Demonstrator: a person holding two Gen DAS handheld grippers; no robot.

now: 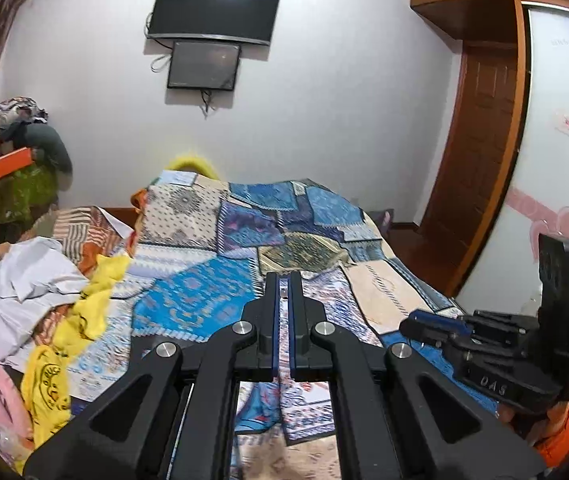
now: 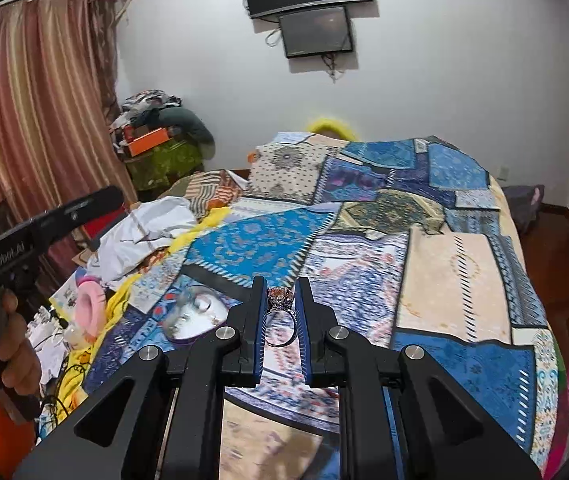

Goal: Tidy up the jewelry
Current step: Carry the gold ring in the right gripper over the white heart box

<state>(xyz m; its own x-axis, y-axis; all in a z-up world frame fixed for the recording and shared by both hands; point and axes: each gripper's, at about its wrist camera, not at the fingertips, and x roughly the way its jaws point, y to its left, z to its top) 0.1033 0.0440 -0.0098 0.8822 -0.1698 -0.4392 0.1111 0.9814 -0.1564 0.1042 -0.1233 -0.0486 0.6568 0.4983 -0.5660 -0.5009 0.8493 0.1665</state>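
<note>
A bedroom, both cameras looking down a bed covered by a blue-and-beige patchwork quilt (image 2: 460, 280); above the quilt the black two-finger right gripper (image 2: 281, 284) is closed on a silver ring with a cluster of pinkish stones (image 2: 281, 312), the stone head pinched between the blue-lined fingertips, the thin band hanging below it in the narrow gap between the fingers; the ring is lifted clear of the quilt; the black two-finger left gripper (image 1: 283, 280) also sits over the quilt, its jaws nearly together with only a slim slot between the blue pads; a small pale glint shows near the tips, too small to tell whether anything is held; in the left wrist view the right gripper appears toward the quilt's right edge, gripped by a person in an orange sleeve (image 1: 556, 432); in the right wrist view a hand (image 2: 16, 344) at the quilt's left side grips the handle of the left gripper; on the quilt just left of the right gripper lies a round clear plastic lid or dish (image 2: 196, 312), blurred; along the quilt's left edge lie crumpled white cloth (image 2: 144, 236), yellow fabric (image 1: 84, 312) and a pink padded ring (image 2: 90, 312); beyond the quilt's far end two dark wall-mounted screens (image 1: 214, 10) hang on the white wall.
</note>
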